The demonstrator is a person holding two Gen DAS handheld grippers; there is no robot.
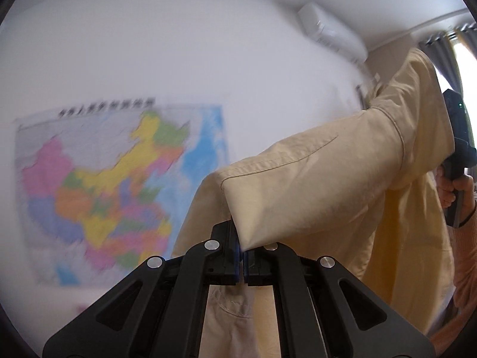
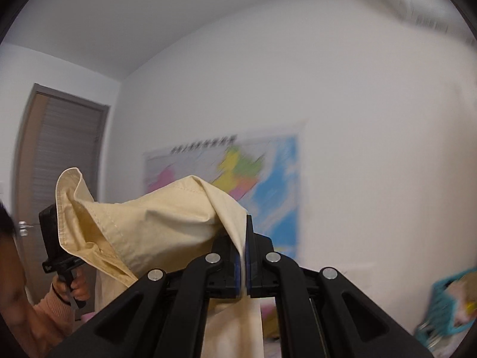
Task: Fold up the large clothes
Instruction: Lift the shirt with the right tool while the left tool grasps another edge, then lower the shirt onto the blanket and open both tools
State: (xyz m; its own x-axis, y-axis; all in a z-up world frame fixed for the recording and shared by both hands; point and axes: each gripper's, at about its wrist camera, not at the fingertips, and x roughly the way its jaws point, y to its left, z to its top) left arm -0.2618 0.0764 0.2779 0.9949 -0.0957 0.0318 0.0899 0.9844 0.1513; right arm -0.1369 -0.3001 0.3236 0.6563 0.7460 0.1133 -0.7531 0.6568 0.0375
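Note:
A pale yellow shirt is held up in the air between both grippers, stretched from one to the other. My left gripper is shut on one edge of it, with cloth hanging below the jaws. My right gripper is shut on another edge of the shirt, which drapes to the left. The right gripper's body and the hand on it show at the far right of the left wrist view. The left gripper's body shows at the left of the right wrist view.
A coloured wall map hangs on the white wall ahead, also in the right wrist view. An air conditioner is mounted high. A brown door stands left, a teal basket low right, grey curtains far right.

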